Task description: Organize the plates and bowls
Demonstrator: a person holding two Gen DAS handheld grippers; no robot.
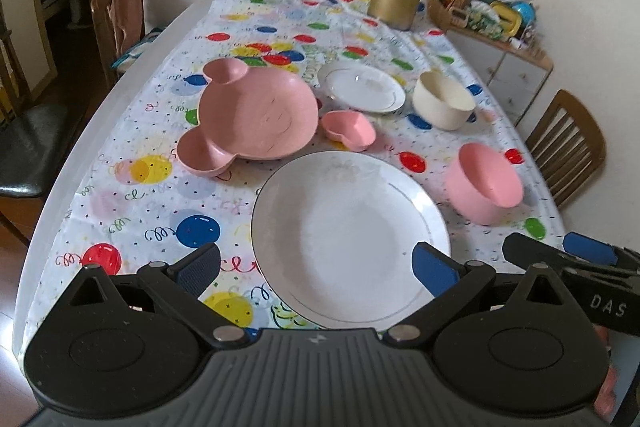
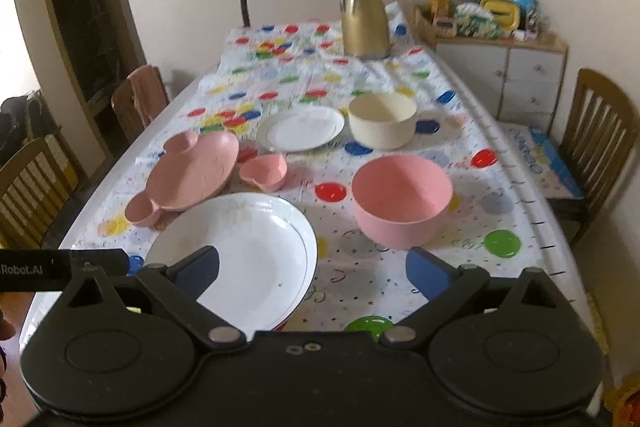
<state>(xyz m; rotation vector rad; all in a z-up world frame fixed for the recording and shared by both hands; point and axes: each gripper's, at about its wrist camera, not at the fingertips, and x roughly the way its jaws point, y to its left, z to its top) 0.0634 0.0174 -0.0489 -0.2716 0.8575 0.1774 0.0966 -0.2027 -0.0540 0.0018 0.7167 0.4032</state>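
Both tools wide apart and empty, hovering low in frame over the dishes.

Large white plate (image 1: 348,239) centre-bottom on the counter (image 1: 120,195): probably ceramic, slick, breakable — best pinched at the rim. Pink bowl (image 2: 402,201) right of centre, likely light plastic; wall grip.

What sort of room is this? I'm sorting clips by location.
Most likely a home dining room: a table under a balloon-print cloth with plates and bowls, wooden chairs around it, and a cluttered white sideboard against the wall.
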